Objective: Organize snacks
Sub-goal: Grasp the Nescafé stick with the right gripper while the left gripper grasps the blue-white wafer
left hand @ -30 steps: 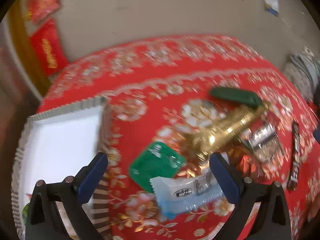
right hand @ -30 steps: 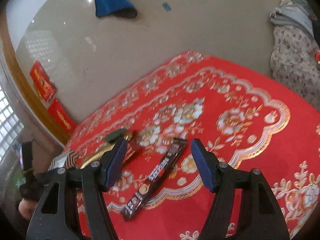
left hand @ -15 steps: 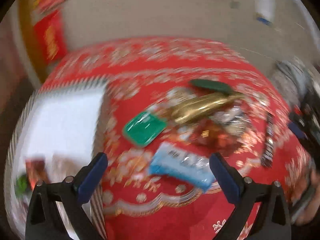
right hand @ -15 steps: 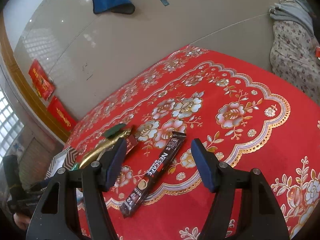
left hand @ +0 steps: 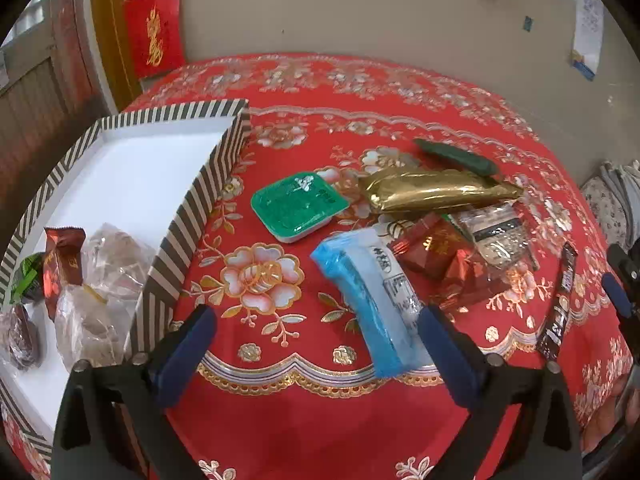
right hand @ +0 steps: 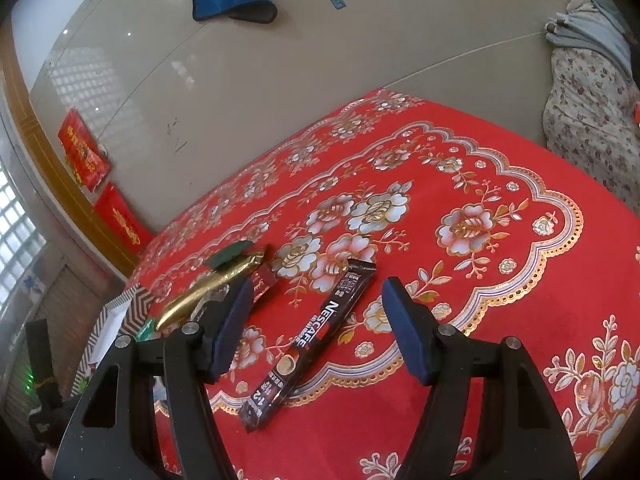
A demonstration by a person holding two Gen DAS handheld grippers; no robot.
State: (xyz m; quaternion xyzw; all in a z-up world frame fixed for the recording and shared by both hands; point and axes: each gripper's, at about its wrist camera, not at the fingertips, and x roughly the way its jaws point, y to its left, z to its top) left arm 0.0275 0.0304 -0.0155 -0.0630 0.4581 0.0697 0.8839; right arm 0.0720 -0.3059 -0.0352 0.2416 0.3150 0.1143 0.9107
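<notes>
Several snacks already lie in the striped box (left hand: 224,152), which sits left of the left gripper (left hand: 316,354)'s jaws: a dark red packet (left hand: 64,264), a clear crinkled bag (left hand: 108,276) and a few smaller pieces I cannot make out. By my reckoning the job is less than half done. Ahead of those jaws, which stand wide apart and hold nothing, the green tub (left hand: 298,208) waits on the red cloth (left hand: 360,92); the blue-and-white packet (left hand: 372,300) lies just inside the right finger, with the gold pouch (left hand: 436,192), dark green packet (left hand: 456,156), red wrappers (left hand: 436,252) and clear seed pack (left hand: 496,232) beyond it. The right gripper (right hand: 316,330) is likewise spread and empty, with the Nescafe stick (right hand: 316,340) lying on the cloth between its jaws.
</notes>
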